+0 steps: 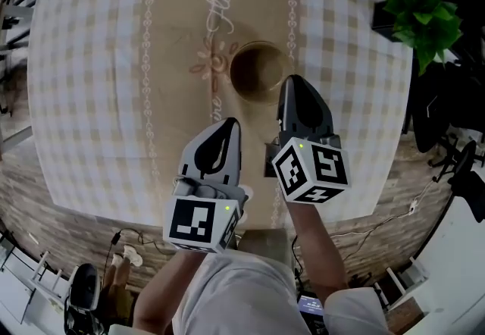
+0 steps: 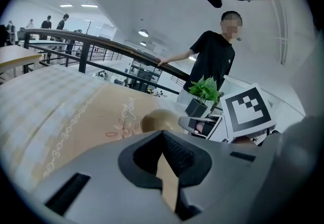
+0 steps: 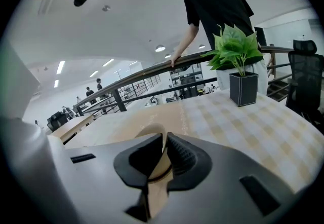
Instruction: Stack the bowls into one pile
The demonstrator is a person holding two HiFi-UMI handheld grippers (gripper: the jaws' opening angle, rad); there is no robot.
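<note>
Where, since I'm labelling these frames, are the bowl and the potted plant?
bowl [image 1: 258,72], head view, on its dark inner floor.
potted plant [image 3: 235,48], right gripper view, on its green leaves.

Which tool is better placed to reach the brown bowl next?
Right, probably. The right tool has its tip just beside the brown bowl, and the bowl shows directly ahead in the right gripper view. The left tool sits farther back from it.
</note>
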